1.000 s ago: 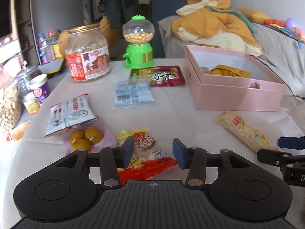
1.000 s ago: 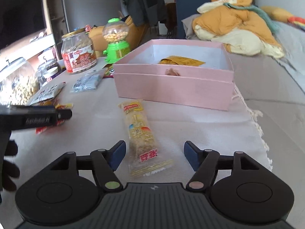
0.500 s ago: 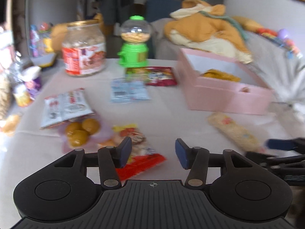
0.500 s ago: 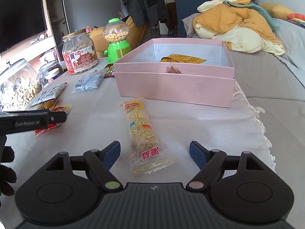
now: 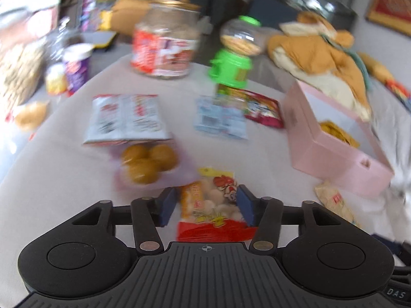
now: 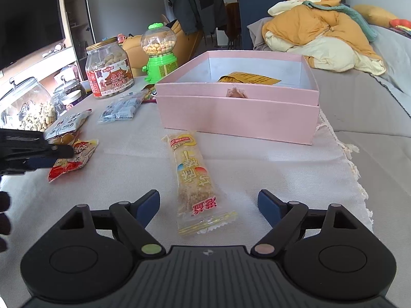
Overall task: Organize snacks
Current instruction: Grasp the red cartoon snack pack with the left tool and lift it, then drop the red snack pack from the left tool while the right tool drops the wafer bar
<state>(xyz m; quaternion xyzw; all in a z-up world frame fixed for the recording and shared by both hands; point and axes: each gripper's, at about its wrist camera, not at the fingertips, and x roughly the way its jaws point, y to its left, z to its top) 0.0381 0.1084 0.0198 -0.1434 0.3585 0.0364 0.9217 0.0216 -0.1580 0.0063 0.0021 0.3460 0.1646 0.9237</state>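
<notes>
One red-yellow snack packet (image 5: 214,210) between spread left fingers (image 5: 165,206); one cereal bar (image 6: 194,179) between spread right fingers (image 6: 147,206).

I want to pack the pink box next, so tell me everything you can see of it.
The pink rectangular cardboard box sits open and lidless on the pale tablecloth, with a whitish inside. A low divider wall crosses it near the front. Behind that lie a yellow-orange snack packet and a small brownish item. Neither gripper touches it.
</notes>
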